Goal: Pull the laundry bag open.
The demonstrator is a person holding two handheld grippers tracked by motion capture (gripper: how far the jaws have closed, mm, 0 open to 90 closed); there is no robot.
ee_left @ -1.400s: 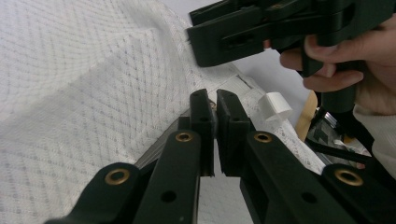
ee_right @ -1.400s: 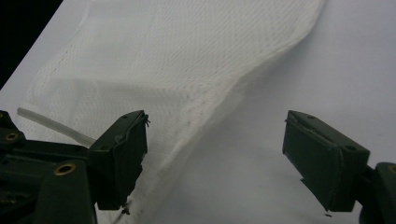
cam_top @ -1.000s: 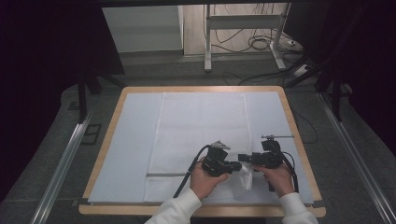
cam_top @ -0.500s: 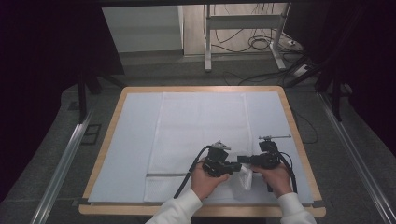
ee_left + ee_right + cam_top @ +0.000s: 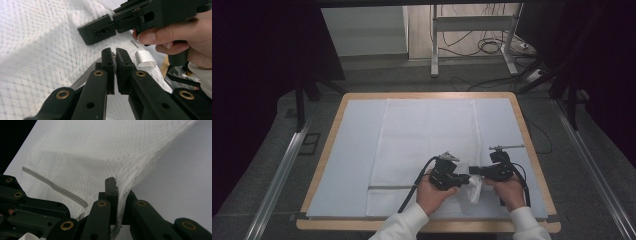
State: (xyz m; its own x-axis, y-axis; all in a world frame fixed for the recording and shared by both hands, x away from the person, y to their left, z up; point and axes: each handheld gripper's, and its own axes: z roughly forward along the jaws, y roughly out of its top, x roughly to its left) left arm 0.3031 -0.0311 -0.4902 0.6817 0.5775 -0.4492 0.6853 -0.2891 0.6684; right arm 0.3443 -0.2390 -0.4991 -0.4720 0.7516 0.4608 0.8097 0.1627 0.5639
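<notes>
A white mesh cloth lies flat on the sheet-covered table, with a grey stripe near its front edge. Its front right corner is bunched and lifted between the two grippers. My left gripper points right, and its jaws are pressed nearly together at the cloth's hem, beside a white tag. My right gripper faces it. In the right gripper view its jaws are shut on the cloth's edge, and the fabric rises away from them like a tent.
The table has a wooden rim and a pale sheet under the cloth. Metal rails run along the floor at the left and right. Cables and a desk frame stand behind the table.
The right gripper has edged slightly left toward the left gripper. The lifted corner stays bunched between them, and the left hand has hardly moved.
</notes>
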